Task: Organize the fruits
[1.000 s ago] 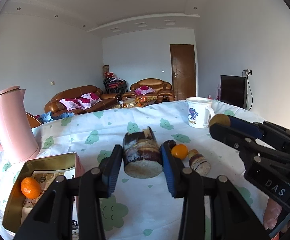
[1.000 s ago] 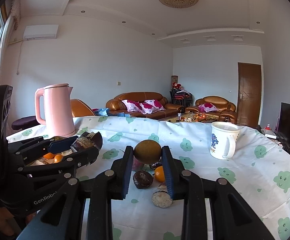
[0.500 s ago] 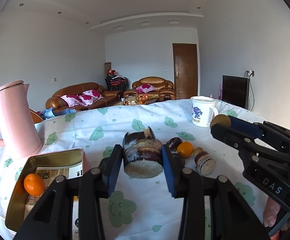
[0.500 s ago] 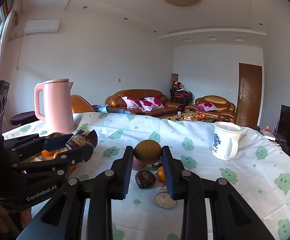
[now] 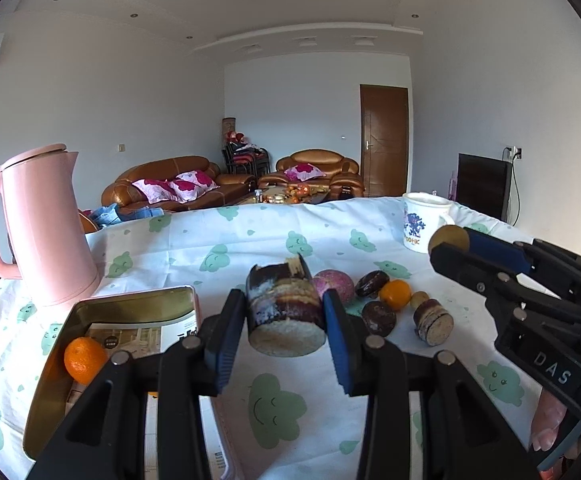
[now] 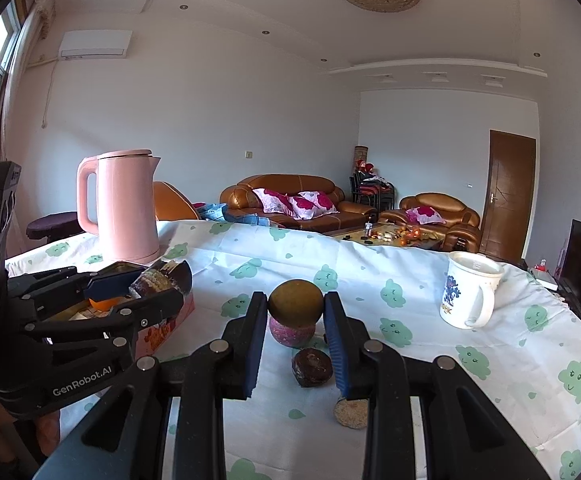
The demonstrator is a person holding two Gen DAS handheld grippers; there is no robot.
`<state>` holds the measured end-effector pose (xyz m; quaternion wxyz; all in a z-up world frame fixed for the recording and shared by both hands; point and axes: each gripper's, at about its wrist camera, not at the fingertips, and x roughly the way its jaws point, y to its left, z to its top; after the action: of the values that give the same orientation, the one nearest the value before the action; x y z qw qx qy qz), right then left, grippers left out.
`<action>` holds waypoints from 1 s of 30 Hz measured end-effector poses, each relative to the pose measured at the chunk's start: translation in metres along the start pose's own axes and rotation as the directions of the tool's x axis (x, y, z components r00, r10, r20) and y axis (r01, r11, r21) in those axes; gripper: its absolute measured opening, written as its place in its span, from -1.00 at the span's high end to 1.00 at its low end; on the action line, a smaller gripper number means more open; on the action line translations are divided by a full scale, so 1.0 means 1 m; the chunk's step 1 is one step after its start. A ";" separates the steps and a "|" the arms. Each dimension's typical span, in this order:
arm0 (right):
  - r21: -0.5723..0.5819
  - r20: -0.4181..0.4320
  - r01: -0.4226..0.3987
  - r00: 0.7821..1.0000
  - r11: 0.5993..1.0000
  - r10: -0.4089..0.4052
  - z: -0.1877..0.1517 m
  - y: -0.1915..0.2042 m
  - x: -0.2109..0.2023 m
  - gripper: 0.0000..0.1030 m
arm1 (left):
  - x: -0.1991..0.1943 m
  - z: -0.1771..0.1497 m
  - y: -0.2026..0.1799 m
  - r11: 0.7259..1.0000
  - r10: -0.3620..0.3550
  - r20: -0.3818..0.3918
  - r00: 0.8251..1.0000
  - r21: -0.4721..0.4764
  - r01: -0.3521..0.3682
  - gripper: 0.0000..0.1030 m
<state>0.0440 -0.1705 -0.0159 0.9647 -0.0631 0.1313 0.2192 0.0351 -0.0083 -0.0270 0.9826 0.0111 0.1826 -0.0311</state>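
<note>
My left gripper is shut on a dark-skinned cut stalk piece with a pale end, held above the tablecloth just right of the open gold tin. One orange lies in the tin. My right gripper is shut on a round olive-brown fruit above the loose pile. In that pile are a pink-purple fruit, two dark brown fruits, an orange and another cut piece. The left wrist view shows the right gripper at its right side.
A pink kettle stands behind the tin at the left. A white mug stands at the back right. The table's far edge curves behind them, with sofas beyond. A person's fingers show at the lower right.
Both grippers have drifted a little to the left, toward the tin, each keeping its hold. The fruits on the cloth have not moved.
</note>
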 end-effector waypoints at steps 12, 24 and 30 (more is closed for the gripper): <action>-0.041 -0.004 -0.070 0.998 0.997 0.070 0.012 0.028 0.014 0.40 | 0.001 -0.001 0.025 0.998 0.045 -0.029 0.999 -0.035 -0.046 0.20; -0.083 -0.026 -0.161 0.987 0.983 0.159 0.019 0.064 0.030 0.40 | 0.002 -0.005 0.066 0.987 0.133 -0.073 0.988 -0.085 -0.139 0.20; -0.114 -0.044 -0.208 0.978 0.971 0.205 0.020 0.087 0.037 0.40 | -0.001 -0.008 0.089 0.978 0.161 -0.087 0.983 -0.118 -0.171 0.20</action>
<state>0.0422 -0.0735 -0.0129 0.9291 -0.1094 0.1395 0.3246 0.0374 0.0803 -0.0333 0.9728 -0.0342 0.2202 0.0630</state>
